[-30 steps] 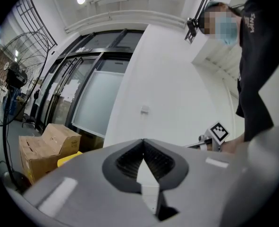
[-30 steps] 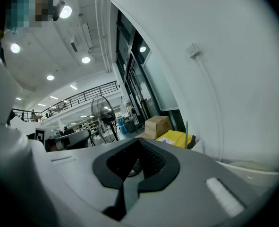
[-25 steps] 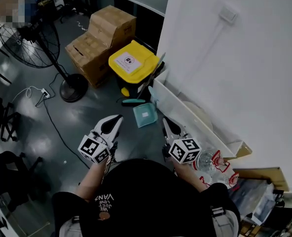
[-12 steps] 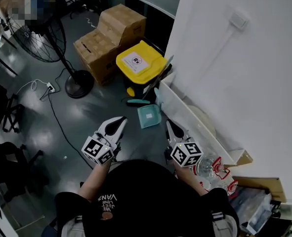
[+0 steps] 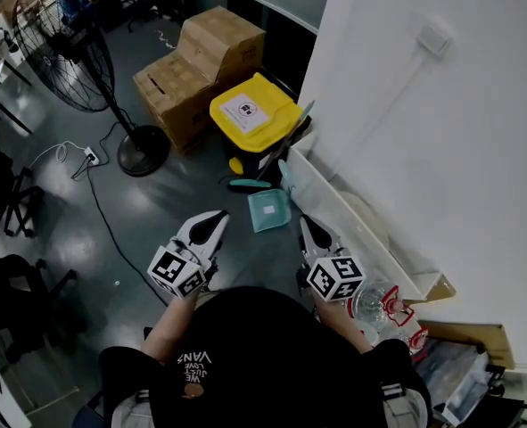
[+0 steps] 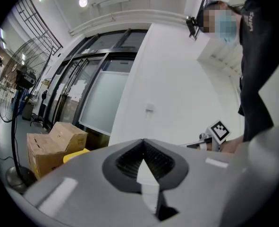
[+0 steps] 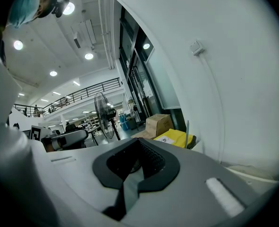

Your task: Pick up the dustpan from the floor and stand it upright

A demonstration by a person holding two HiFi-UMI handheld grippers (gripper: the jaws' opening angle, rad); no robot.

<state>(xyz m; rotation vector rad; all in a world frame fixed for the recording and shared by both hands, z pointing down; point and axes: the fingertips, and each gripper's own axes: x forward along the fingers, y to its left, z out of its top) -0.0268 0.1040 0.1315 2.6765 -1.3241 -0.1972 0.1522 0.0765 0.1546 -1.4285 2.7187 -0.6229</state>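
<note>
Lying flat on the grey floor point(image 5: 156, 212) just below the centre of the head view, the teal dustpan point(image 5: 269, 210) shows its open face upward, with a pale label in the middle. A short teal bar point(image 5: 245, 184) lies just above it at the foot of the yellow-lidded bin point(image 5: 254, 114); whether the bar is joined to the pan cannot be told. A long white trough point(image 5: 343, 212) runs diagonally along the base of the white wall point(image 5: 424, 150), and its near end sits just right of the pan.

Both tools are held low in the frame, on either side of the pan and apart from it. The left gripper point(image 5: 218, 217) points up and to the right, with its tip to the pan's left. Its own view shows the two jaws pressed together with nothing between them. The right gripper point(image 5: 305, 224) points upward, with its tip just below and right of the pan. Its jaws also meet fully and hold nothing.

Two cardboard boxes point(image 5: 196, 69) stand at upper centre, behind the bin. A pedestal fan point(image 5: 62, 52) fills the upper left, with a cable point(image 5: 102, 221) trailing across the floor below it. Clear plastic bottles point(image 5: 379, 297) sit at lower right.
</note>
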